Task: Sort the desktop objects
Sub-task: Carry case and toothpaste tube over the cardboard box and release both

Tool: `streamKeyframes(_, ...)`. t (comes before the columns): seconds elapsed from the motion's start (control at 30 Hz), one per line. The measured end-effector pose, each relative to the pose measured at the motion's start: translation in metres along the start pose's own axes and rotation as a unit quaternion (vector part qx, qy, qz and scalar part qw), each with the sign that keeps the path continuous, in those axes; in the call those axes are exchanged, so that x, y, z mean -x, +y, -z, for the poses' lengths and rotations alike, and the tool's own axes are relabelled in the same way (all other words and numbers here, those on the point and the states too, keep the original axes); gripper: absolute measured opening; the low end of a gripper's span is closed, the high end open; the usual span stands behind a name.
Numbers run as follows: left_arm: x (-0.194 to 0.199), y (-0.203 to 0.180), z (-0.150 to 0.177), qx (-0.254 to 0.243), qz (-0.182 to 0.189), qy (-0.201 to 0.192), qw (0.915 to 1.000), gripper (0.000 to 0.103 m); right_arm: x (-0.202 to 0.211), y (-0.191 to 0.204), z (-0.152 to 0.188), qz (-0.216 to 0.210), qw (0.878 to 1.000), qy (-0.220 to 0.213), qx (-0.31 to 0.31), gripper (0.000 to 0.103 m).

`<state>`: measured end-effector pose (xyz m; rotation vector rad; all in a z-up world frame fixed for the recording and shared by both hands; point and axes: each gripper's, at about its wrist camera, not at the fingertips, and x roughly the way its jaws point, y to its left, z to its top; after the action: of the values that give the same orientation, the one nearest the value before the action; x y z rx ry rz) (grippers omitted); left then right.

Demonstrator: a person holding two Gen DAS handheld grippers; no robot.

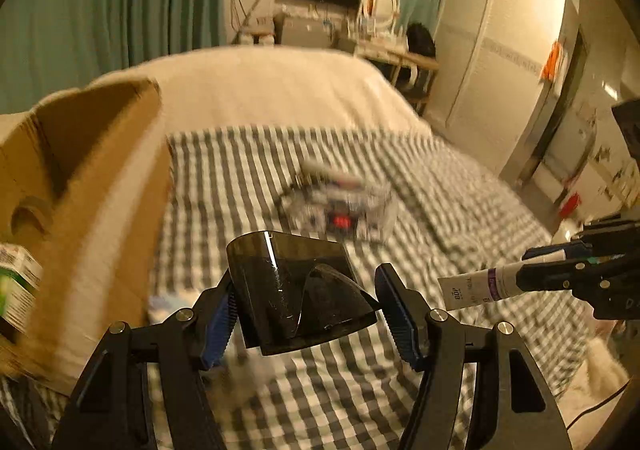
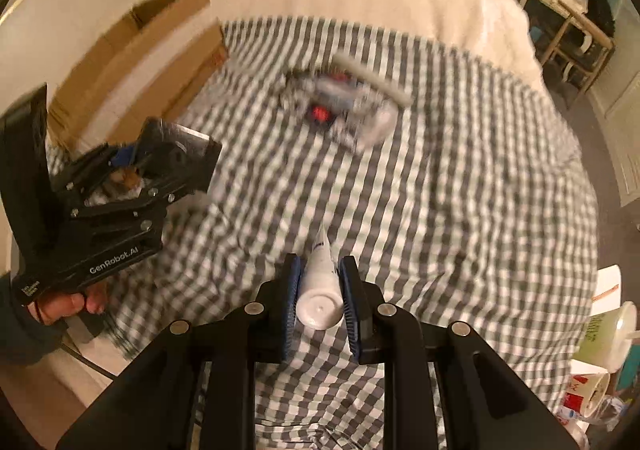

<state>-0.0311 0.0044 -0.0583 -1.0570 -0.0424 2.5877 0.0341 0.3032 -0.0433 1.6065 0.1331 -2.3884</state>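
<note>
Left tongs carry a dark smoky plastic case, raised above the gingham sheet. Left pad is against the case's side; on the right there's a visible gap between case and pad in the left wrist view. Right wrist view shows the case sitting in the left tongs, so it is held, though I can't tell how firmly.

Right tongs pinch a white tube near its cap, both pads pressed on it, crimped tail pointing away. Left wrist view shows the same tube with a purple band, clear of the bed.

Still on the sheet: a blurred pile of small items, something red in it, with a pale stick-like thing on top; details unreadable. Cardboard box sits at the left edge of the bed, open, with a green-white carton at its near corner.

A hand grips the left handle.
</note>
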Motion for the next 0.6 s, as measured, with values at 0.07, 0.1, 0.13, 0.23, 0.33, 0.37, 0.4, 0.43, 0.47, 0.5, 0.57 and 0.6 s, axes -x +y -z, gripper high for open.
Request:
streamKeyframes(0.07,0.015,0.010,-0.011,0.002,-0.013,-0.016,0.9998,0.067,0.019,0.008,-0.007,0.007,1.000,-0.015,0.006,0.020)
streamKeyframes(0.1,0.025,0.018,-0.019,0.008,-0.019,-0.022,0.9995,0.067,0.029,0.014,-0.012,0.008,1.000,-0.023,0.010,0.020)
streamKeyframes(0.13,0.033,0.026,-0.025,0.017,-0.021,-0.025,0.9993,0.067,0.037,0.019,-0.015,0.007,0.999,-0.030,0.012,0.020)
streamKeyframes(0.23,0.058,0.053,-0.042,0.047,-0.029,-0.028,0.9981,0.067,0.062,0.045,-0.031,-0.007,0.998,-0.058,0.021,0.020)
streamKeyframes(0.33,0.084,0.079,-0.058,0.059,-0.052,-0.036,0.9962,0.068,0.079,0.083,-0.053,-0.027,0.995,-0.083,0.043,0.020)
streamKeyframes(0.37,0.091,0.086,-0.063,0.060,-0.064,-0.037,0.9955,0.068,0.085,0.099,-0.062,-0.041,0.994,-0.090,0.051,0.020)
streamKeyframes(0.4,0.098,0.097,-0.071,0.061,-0.084,-0.032,0.9941,0.068,0.088,0.114,-0.072,-0.051,0.992,-0.097,0.059,0.020)
streamKeyframes(0.43,0.102,0.104,-0.076,0.065,-0.097,-0.024,0.9928,0.068,0.090,0.127,-0.081,-0.058,0.991,-0.102,0.068,0.020)
streamKeyframes(0.47,0.105,0.112,-0.081,0.071,-0.108,-0.014,0.9915,0.068,0.092,0.144,-0.092,-0.065,0.989,-0.108,0.079,0.020)
streamKeyframes(0.5,0.110,0.122,-0.088,0.082,-0.124,0.000,0.9889,0.068,0.093,0.160,-0.104,-0.072,0.987,-0.116,0.087,0.020)
streamKeyframes(0.57,0.114,0.135,-0.097,0.094,-0.143,0.020,0.9851,0.068,0.090,0.190,-0.129,-0.083,0.984,-0.129,0.096,0.020)
streamKeyframes(0.6,0.114,0.142,-0.099,0.103,-0.150,0.027,0.9830,0.068,0.088,0.199,-0.138,-0.086,0.983,-0.132,0.096,0.020)
